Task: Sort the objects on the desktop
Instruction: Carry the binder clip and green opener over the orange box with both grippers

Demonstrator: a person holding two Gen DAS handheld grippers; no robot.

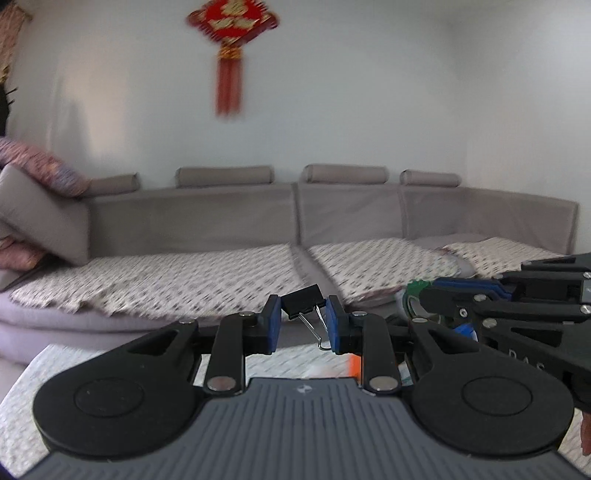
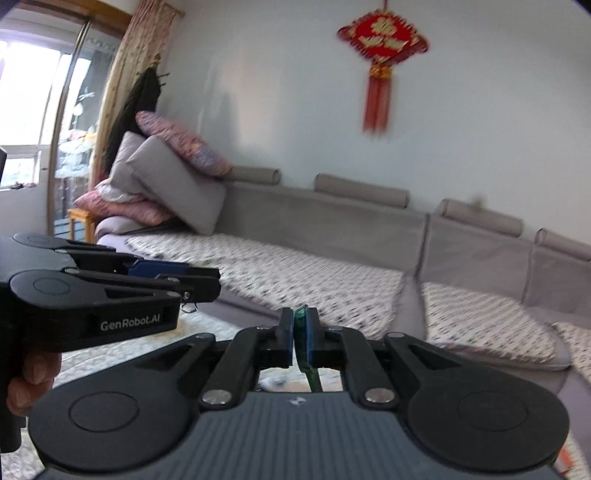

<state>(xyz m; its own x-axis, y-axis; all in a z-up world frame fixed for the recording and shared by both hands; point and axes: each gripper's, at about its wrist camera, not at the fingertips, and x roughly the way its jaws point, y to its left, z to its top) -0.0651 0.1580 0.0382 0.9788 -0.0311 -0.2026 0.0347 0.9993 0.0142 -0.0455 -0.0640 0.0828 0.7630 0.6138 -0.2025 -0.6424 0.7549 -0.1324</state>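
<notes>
Left gripper [image 1: 303, 320], seen along its own fingers: the two blue pads [image 1: 273, 321] are clamped on a black binder clip [image 1: 303, 301]. The clip's body sits tilted between the fingertips, and its wire handles [image 1: 314, 328] hang down toward the right pad. The gripper is held roughly level, raised above the patterned tabletop [image 1: 295, 360], and aimed at the grey sofa [image 1: 229, 221].

Right gripper [image 2: 300, 332], own view: the pads are nearly together, pinching a thin green object [image 2: 301, 334] edge-on; its lower end trails down between the fingers. What the object is cannot be told. This gripper is rolled slightly, so the sofa [image 2: 332, 229] slopes across the view.

Relative to the sofa, both grippers are held out in front of the seat cushions, side by side and near each other. In the left view the right gripper [image 1: 436, 295] enters from the right edge with the green object [image 1: 415, 286] at its tip. In the right view the left gripper [image 2: 207, 282] enters from the left edge, with a person's fingers [image 2: 33, 376] wrapped around its handle. A red knot ornament [image 1: 231, 26] hangs on the wall above the sofa back.
</notes>
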